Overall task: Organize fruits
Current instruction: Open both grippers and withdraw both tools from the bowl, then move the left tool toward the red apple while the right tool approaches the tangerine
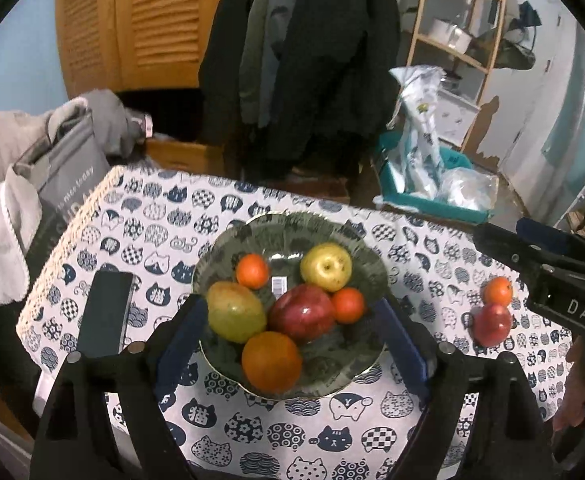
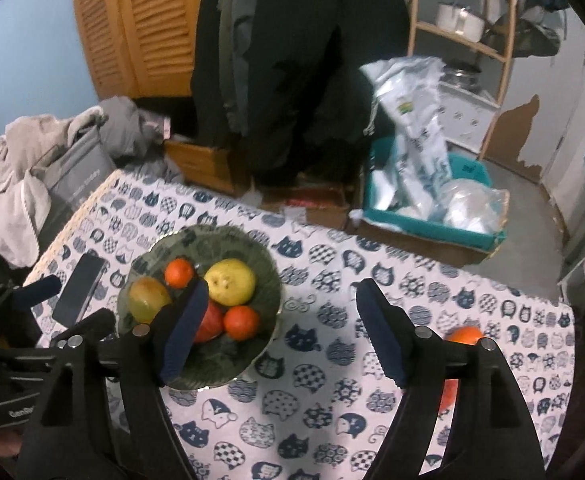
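Fruits are lying mostly in the green plate (image 1: 372, 264), with two more out on the cat-print tablecloth (image 1: 412, 408). Nearest the left camera, the left gripper (image 1: 288, 332) is hanging over the near half of the plate with its jaws spread wide, the blue pads (image 1: 180, 340) flanking the pile and gripping nothing. Between those pads a large orange (image 1: 271, 362) is sitting at the plate's near edge, touching a red apple (image 1: 302, 316) behind it and a green-yellow mango (image 1: 235, 311) to its left. A small tangerine (image 1: 347, 305) is resting against the apple's right side; farther back a yellow apple (image 1: 326, 266) and another tangerine (image 1: 252, 271) are lying apart, a white barcode sticker (image 1: 279, 285) showing between them.

Off to the right, well apart from the plate, a second red apple (image 1: 491, 325) and a small loose tangerine (image 1: 498, 291) are touching each other on the cloth, just below the right gripper's black body.

The right gripper (image 2: 280, 332) is hovering with its jaws also wide and holding nothing, its left pad overlapping the plate's right side while bare cloth is lying between the fingers; the loose fruit (image 2: 465, 335) is peeking from behind its right finger.

A dark phone (image 1: 106, 312) is lying left of the plate. Beyond the table a teal bin (image 1: 424, 200) is holding plastic bags.
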The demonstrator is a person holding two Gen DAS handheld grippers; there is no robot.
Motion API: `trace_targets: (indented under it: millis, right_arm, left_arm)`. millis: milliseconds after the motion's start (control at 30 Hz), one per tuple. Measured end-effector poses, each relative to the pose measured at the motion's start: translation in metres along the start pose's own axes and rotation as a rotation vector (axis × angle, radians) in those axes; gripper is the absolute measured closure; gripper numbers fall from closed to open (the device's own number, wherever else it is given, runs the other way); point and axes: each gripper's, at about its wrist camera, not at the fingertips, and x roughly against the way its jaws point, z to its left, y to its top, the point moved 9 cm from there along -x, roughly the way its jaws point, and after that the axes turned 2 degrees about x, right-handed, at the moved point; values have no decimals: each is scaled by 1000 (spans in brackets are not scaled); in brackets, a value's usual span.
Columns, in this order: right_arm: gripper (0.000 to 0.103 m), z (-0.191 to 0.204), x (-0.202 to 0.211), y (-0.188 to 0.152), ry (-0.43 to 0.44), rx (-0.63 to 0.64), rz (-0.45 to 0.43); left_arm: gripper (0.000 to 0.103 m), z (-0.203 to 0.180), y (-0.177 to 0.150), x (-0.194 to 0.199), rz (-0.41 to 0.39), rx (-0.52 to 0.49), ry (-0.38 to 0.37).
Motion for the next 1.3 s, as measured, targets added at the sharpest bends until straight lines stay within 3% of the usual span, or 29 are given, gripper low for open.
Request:
trace_targets:
  millis: [500, 1033, 1300]
  right_arm:
    - [24, -62, 62, -6, -100, -82, -110]
    - [24, -133, 103, -31, -223, -141, -148]
    - [23, -170, 118, -52, -276, -182, -147]
  left_arm:
    - [15, -36, 23, 47, -134, -52, -31]
    - [13, -90, 26, 59, -159, -125, -72]
    - [6, -128, 25, 62, -168, -170, -106]
